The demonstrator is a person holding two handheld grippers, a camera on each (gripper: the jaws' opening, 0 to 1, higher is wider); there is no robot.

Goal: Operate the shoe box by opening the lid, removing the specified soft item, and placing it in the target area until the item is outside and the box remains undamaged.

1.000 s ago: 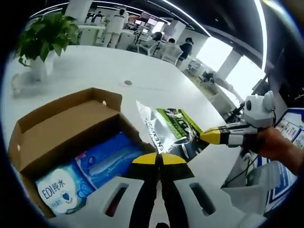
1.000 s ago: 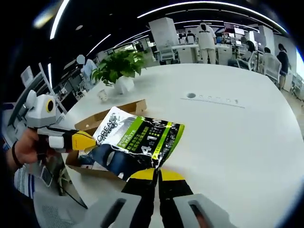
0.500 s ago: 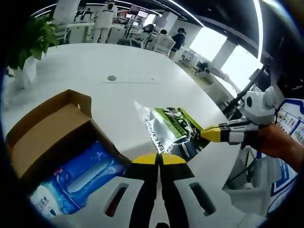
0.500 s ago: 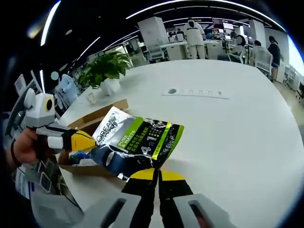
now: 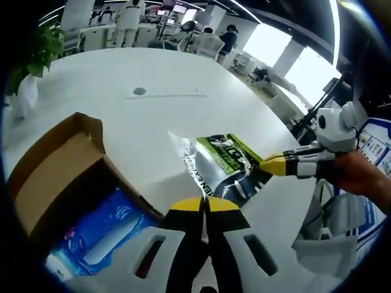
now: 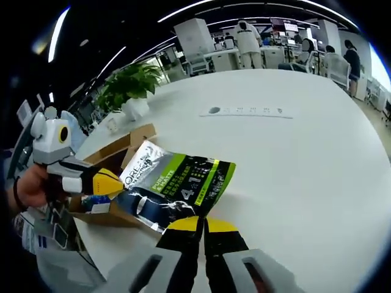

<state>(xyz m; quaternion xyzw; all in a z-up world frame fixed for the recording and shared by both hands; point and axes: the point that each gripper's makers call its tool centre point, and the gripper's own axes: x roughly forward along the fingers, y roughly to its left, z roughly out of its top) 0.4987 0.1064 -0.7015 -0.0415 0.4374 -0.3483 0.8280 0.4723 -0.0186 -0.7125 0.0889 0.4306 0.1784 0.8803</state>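
Note:
A shiny black-and-green soft pouch [image 5: 221,163] [image 6: 175,188] hangs over the white table [image 5: 153,116], held at two edges. My left gripper [image 5: 205,201] is shut on its near edge; my right gripper [image 6: 203,222] is shut on the opposite edge. In the left gripper view the right gripper [image 5: 275,165] comes in from the right; in the right gripper view the left gripper [image 6: 110,182] comes in from the left. The open cardboard shoe box [image 5: 58,165] [image 6: 116,152] sits to the left of the pouch, with blue wipe packs [image 5: 101,229] inside.
A potted plant [image 6: 131,85] [image 5: 33,58] stands on the table beyond the box. A round grommet [image 5: 139,91] [image 6: 214,110] is set in the tabletop. Several people, chairs and desks fill the office behind. A hand [image 5: 360,177] holds the right gripper.
The pouch, held by both grippers, has moved away from the box and out over the bare table. In both views the box has slid leftward and shows less.

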